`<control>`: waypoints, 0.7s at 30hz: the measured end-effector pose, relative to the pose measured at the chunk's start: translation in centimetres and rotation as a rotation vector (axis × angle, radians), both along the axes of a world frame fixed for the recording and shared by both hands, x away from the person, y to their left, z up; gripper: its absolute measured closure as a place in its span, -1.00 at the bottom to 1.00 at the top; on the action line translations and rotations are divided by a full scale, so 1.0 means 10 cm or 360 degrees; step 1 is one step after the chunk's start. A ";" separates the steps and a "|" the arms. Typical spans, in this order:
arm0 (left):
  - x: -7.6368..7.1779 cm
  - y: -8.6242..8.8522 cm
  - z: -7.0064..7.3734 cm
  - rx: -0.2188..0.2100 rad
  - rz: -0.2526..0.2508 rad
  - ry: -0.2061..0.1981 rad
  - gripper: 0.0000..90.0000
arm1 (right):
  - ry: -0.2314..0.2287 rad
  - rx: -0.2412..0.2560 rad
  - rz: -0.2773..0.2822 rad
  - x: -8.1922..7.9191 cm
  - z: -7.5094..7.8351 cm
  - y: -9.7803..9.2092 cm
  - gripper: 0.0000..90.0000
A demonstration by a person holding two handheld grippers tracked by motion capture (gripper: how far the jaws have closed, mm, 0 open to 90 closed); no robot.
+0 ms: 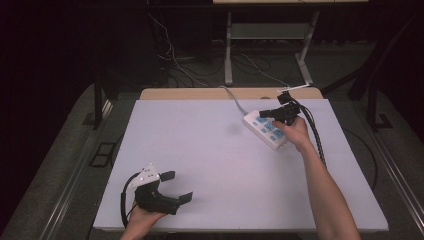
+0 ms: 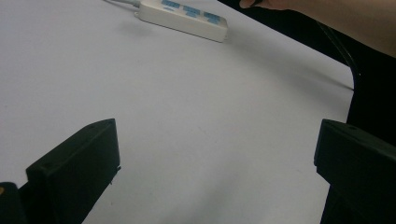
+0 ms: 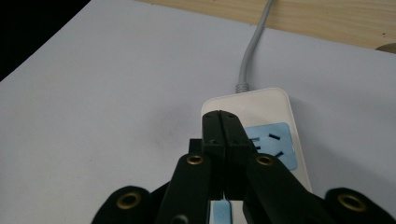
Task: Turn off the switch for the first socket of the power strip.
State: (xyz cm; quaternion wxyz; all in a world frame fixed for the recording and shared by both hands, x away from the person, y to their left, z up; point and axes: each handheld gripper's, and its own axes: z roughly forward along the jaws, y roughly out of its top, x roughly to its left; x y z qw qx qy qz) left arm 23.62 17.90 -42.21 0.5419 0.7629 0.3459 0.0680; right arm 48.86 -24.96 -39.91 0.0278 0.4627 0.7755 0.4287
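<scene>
A white power strip [image 1: 271, 135] with blue socket faces lies at the far right of the white table, its grey cord [image 1: 234, 98] running off the back edge. My right gripper [image 1: 263, 114] is shut with nothing between its jaws, its tips just above the strip's cord end. The right gripper view shows those closed tips [image 3: 220, 117] over the strip [image 3: 273, 100] next to a blue socket face [image 3: 275, 140]. My left gripper [image 1: 179, 186] rests near the front left edge, open and holding nothing. In the left gripper view the strip [image 2: 184, 16] lies far off.
A white sheet [image 1: 200, 150] covers the table, with a wooden strip [image 1: 200, 93] showing along the back. A black cable [image 1: 316, 135] trails from the right gripper along the forearm. Desk legs and loose wires [image 1: 175, 60] stand on the dark floor behind.
</scene>
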 end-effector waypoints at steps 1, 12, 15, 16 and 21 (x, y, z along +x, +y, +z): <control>0.00 0.00 0.00 -0.0002 0.0001 0.0001 -1.00 | 0.0000 0.0001 0.0001 0.00 -0.01 0.00 0.99; 0.00 0.00 0.00 0.0007 -0.0004 -0.0002 -1.00 | 0.0022 -0.0009 0.0004 0.05 -0.13 0.06 0.99; 0.00 0.00 0.00 0.0009 -0.0003 -0.0002 -1.00 | 0.0024 -0.0026 0.0006 0.05 -0.16 0.08 0.99; 0.00 0.00 0.00 0.0010 -0.0004 -0.0003 -1.00 | 0.0034 -0.0039 0.0007 0.06 -0.19 0.09 0.99; 0.00 0.01 0.00 0.0014 -0.0001 -0.0001 -1.00 | 0.0061 -0.0039 0.0008 0.07 -0.24 0.10 0.99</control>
